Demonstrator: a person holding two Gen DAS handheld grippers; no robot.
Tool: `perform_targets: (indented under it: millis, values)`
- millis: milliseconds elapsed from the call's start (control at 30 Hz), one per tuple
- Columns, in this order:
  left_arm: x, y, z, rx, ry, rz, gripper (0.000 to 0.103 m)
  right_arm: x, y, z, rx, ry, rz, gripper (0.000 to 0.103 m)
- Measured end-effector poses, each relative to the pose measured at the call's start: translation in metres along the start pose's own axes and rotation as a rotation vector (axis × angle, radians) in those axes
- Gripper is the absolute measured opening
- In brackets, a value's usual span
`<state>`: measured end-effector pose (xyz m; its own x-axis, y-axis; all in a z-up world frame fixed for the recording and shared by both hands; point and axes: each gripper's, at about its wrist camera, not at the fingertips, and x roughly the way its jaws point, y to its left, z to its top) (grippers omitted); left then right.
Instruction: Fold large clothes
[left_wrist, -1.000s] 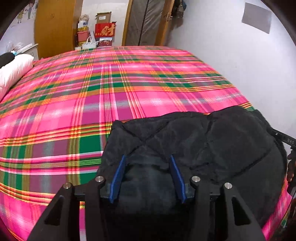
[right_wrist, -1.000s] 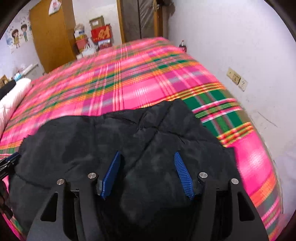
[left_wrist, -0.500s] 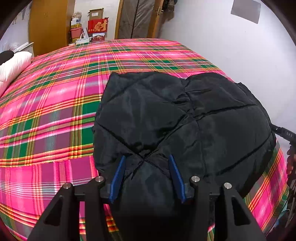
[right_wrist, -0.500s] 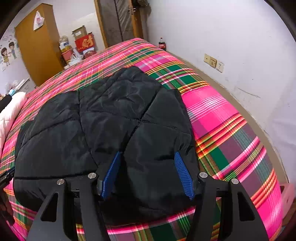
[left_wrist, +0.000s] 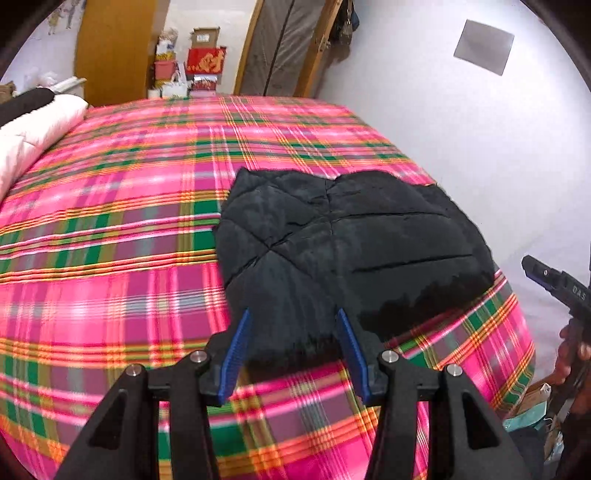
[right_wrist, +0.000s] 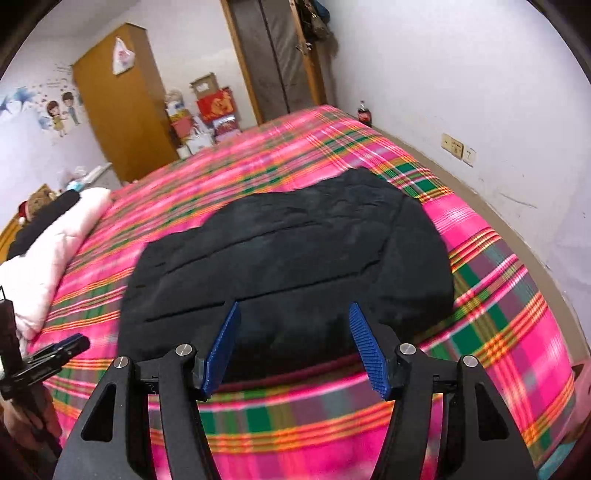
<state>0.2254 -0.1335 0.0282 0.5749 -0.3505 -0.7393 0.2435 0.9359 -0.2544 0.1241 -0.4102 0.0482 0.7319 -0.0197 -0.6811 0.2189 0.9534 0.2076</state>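
Note:
A black quilted jacket (left_wrist: 351, 243) (right_wrist: 288, 258) lies folded in a compact bundle on the pink plaid bed (left_wrist: 110, 229) (right_wrist: 498, 332), close to the bed's right side. My left gripper (left_wrist: 293, 314) hovers above and just short of the jacket's near edge, jaws open, blue pads (left_wrist: 236, 350) bare. Over the same near edge my right gripper (right_wrist: 294, 306) is also open with nothing between its pads (right_wrist: 365, 347). Each gripper shows at the edge of the other's view: the right gripper (left_wrist: 546, 277) and the left gripper (right_wrist: 62, 347).
A white padded garment (left_wrist: 33, 125) (right_wrist: 55, 258) with a dark item on it lies at the bed's left end. A white wall (left_wrist: 480, 155) runs along the bed's right side. A wooden wardrobe (right_wrist: 122, 114), stacked boxes (left_wrist: 205, 59) and a cola bottle (right_wrist: 364, 114) stand beyond the bed.
Both grippers have drawn back and up from the jacket, which now lies farther away. A strip of plaid sheet now shows in front of it. The jacket stays where it lay.

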Motion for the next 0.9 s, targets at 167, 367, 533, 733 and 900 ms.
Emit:
perform_targets:
  millis: [167, 367, 533, 733, 900]
  values:
    - [-0.061, -0.006, -0.020, 0.007, -0.066, 0.024, 0.052, -0.045, 0.034, -0.031, -0.003, -0.025, 0.008, 0.062]
    - [-0.102, -0.018, -0.051, 0.037, -0.075, 0.038, 0.055, -0.080, 0.065, -0.073, -0.049, -0.016, 0.006, 0.067]
    - [-0.120, -0.029, -0.076, 0.037, -0.054, 0.041, 0.055, -0.097, 0.079, -0.103, -0.081, 0.007, 0.012, 0.067]
    - [-0.130, -0.040, -0.096, 0.047, -0.031, 0.046, 0.060, -0.113, 0.083, -0.121, -0.099, 0.011, -0.009, 0.067]
    - [-0.128, -0.048, -0.101, 0.072, -0.018, 0.062, 0.061, -0.116, 0.080, -0.123, -0.114, 0.008, -0.044, 0.067]
